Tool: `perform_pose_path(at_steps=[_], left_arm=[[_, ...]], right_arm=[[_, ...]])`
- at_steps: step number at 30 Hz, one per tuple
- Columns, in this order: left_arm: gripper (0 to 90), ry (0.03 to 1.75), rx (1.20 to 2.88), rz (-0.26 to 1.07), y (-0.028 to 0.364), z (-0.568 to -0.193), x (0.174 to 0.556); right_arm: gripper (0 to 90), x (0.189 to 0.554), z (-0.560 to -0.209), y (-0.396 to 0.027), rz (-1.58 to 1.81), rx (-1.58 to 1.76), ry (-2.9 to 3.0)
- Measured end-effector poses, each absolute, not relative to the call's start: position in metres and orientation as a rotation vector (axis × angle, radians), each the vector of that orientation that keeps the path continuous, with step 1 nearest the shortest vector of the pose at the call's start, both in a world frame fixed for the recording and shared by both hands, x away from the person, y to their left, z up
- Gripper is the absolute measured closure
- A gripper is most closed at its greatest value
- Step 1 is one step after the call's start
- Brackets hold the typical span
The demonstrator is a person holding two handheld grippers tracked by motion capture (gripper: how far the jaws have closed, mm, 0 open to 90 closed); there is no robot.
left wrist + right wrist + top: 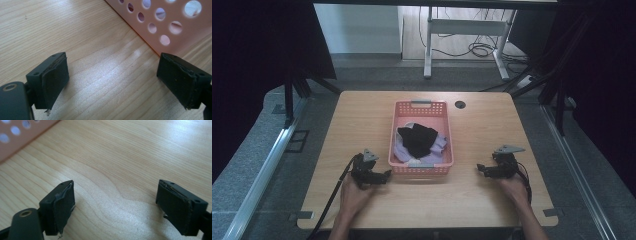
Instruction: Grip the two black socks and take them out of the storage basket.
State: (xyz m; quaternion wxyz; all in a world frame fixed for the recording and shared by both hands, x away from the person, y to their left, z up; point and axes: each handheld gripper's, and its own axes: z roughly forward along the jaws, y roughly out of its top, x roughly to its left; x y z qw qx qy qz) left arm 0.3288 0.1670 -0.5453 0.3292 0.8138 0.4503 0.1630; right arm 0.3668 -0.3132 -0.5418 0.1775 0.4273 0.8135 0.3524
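Observation:
A pink perforated basket (400,110) stands mid-table, holding a black garment (417,140) on top of lavender cloth (439,146). My left gripper (387,174) rests low on the wood just left of the basket's near corner, open, nothing between its jaws; its own view has the basket wall (175,37) close beyond the right jaw. My right gripper (479,169) lies on the table to the right of the basket, pointing toward it, open and empty. In its view the basket wall (15,142) sits at the upper left, beyond the bare wood (117,182).
The wooden table (492,120) has a round cable hole (460,104) behind the basket. Beyond its far edge stand white desk legs (428,55) and cables on the floor. Black curtains hang at both sides.

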Motion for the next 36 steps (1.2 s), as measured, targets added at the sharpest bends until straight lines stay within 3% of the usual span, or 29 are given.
perform_pose_path(at_steps=[36], left_arm=[[10.3, 1.181, 2.126, 0.428, 0.167, -0.545, 0.329]], right_arm=[[14.5, 0.372, -0.529, -0.307, 0.993, 1.254, 2.339]])
